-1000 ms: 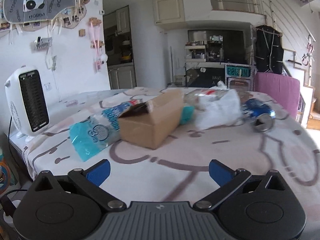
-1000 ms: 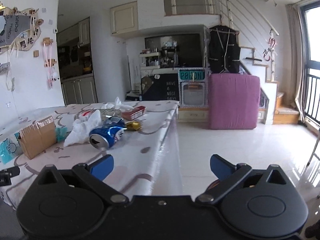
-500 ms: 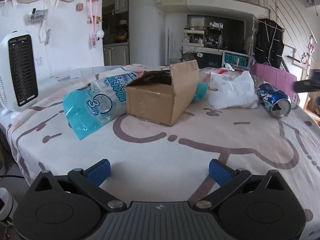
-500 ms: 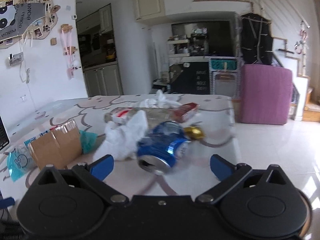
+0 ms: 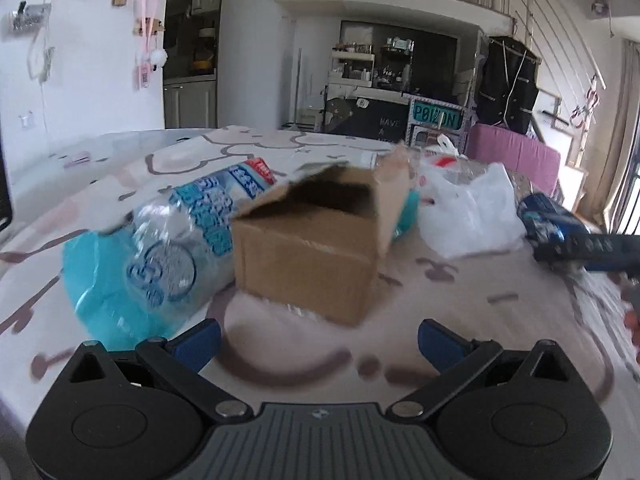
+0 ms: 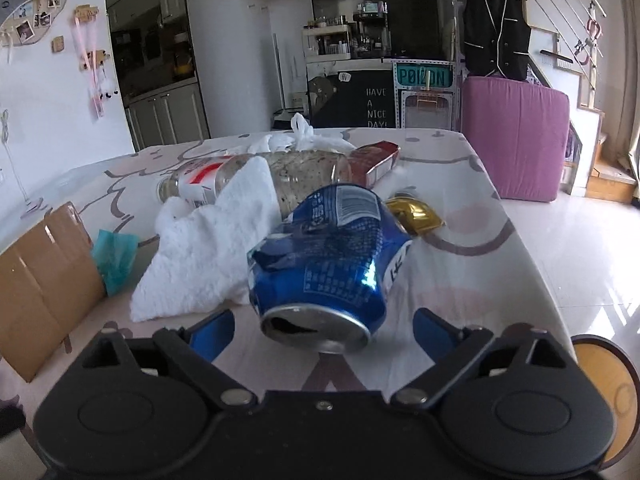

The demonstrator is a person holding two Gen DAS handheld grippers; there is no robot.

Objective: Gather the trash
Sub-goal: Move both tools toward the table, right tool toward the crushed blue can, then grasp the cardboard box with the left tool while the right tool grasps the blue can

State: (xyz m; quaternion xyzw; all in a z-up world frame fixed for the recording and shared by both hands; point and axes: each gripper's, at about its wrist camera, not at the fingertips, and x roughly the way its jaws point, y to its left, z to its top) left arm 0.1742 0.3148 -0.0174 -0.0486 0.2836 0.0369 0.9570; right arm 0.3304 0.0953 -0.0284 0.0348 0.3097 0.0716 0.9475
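A crushed blue can (image 6: 332,256) lies on the patterned tablecloth (image 6: 460,240), its open end toward me. My right gripper (image 6: 322,330) has a finger on each side of that end; its jaws are closing and the pads stand clear of the can. An open cardboard box (image 5: 312,256) sits just ahead of my left gripper (image 5: 318,340), which is open with nothing between its fingers. A blue plastic pack (image 5: 160,252) leans on the box's left side. In the left wrist view the can (image 5: 548,216) shows at the right with a finger of the right gripper (image 5: 592,246) beside it.
Behind the can lie a white plastic bag (image 6: 212,248), a clear bottle (image 6: 280,176), a red packet (image 6: 376,158) and a gold wrapper (image 6: 414,212). The table edge runs down the right, with tiled floor (image 6: 580,248) and a pink cushion (image 6: 516,136) beyond.
My right gripper has swung left and come in over the table until the can lies between its fingers. My left gripper has moved closer to the cardboard box.
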